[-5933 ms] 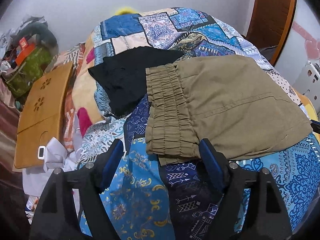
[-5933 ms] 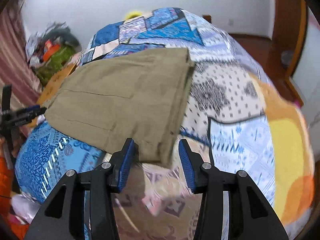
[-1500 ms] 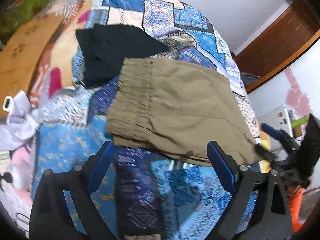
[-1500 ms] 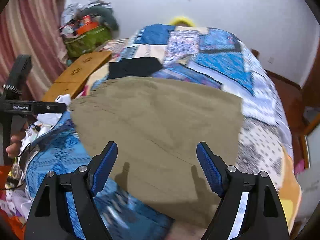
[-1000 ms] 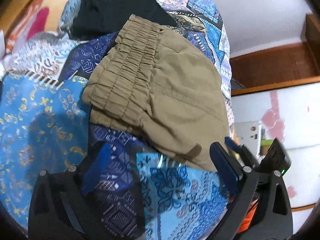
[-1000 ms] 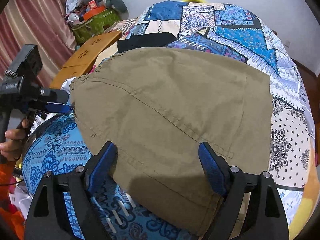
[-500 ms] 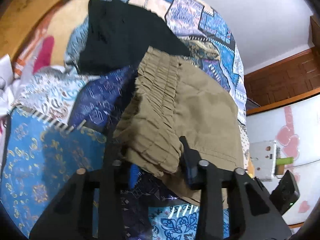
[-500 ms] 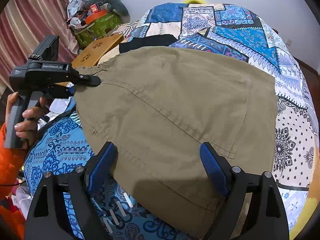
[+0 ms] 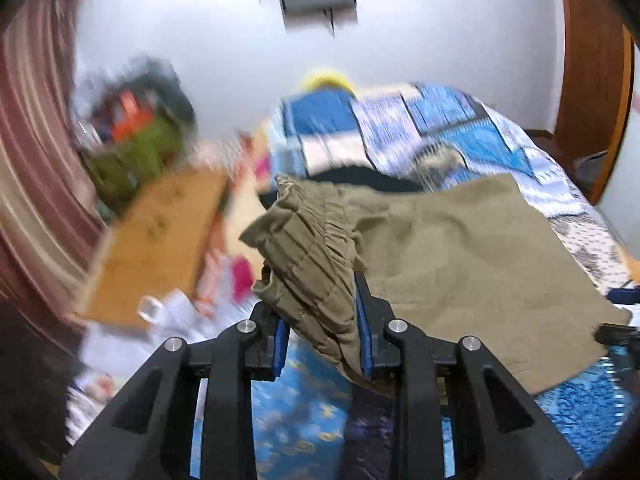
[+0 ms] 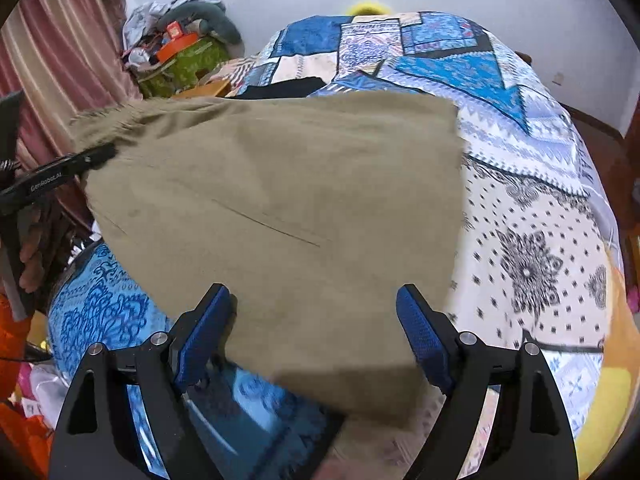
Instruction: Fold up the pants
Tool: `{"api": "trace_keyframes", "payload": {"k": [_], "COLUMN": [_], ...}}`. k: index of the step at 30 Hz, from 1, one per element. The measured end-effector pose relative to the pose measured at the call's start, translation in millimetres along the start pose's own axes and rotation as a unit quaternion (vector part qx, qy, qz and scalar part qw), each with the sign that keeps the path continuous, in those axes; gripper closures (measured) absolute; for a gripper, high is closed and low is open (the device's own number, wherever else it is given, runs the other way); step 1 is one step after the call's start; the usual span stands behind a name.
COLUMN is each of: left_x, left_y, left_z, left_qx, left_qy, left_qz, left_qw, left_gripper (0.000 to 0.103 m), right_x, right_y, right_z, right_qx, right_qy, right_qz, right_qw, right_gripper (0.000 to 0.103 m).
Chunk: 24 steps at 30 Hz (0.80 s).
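Observation:
Olive pants (image 9: 460, 248) lie folded on the patchwork bedspread (image 9: 448, 128). My left gripper (image 9: 322, 332) is shut on their gathered elastic waistband (image 9: 308, 248) and holds that end lifted above the bed. In the right wrist view the pants (image 10: 288, 208) spread across the bed, and the left gripper (image 10: 96, 156) pinches their far left corner. My right gripper (image 10: 312, 336) is open, its blue pads either side of the pants' near edge, not closed on the cloth.
A black garment (image 10: 284, 88) lies on the bed behind the pants. A wooden board (image 9: 160, 240) and a pile of bags and clutter (image 10: 180, 56) stand left of the bed. A curtain (image 10: 60, 40) hangs at the far left.
My left gripper has closed on the waistband and lifted it off the bed, swinging its view up toward the wall. My right gripper stays open and has shifted slightly over the near edge.

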<state>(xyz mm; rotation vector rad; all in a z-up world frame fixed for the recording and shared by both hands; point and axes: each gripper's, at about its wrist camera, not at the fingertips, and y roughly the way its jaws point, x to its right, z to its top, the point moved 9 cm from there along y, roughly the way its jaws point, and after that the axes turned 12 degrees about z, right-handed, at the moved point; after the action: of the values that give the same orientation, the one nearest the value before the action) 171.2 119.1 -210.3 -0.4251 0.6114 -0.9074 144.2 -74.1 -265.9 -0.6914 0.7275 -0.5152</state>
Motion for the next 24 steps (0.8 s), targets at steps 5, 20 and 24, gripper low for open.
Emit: {"api": "trace_keyframes", "payload": {"k": [5,20,24], "left_x": [19.8,146.9,172.8], "left_y": [-28.6,-83.1,-83.9], "left_z": [24.2,58.6,51.4], "left_qx": [0.084,0.042,0.003], "left_qy": [0.048,0.119,0.124], "left_qz": [0.034,-0.231,-0.277], "left_qw": [0.9947,0.9648,0.9530], "left_gripper": [0.075,0.080,0.080], "right_x": [7.7,10.0,9.7], "right_y": [-8.6,-10.0,-11.2], "right_z": [-8.4,-11.1,-11.9], "right_qx": [0.015,0.041,0.045], "right_qy": [0.029,0.040,0.041], "right_qz": [0.003,0.013,0.013], "right_qw": [0.999,0.998,0.998], "right_gripper": [0.021,0.021,0.021]}}
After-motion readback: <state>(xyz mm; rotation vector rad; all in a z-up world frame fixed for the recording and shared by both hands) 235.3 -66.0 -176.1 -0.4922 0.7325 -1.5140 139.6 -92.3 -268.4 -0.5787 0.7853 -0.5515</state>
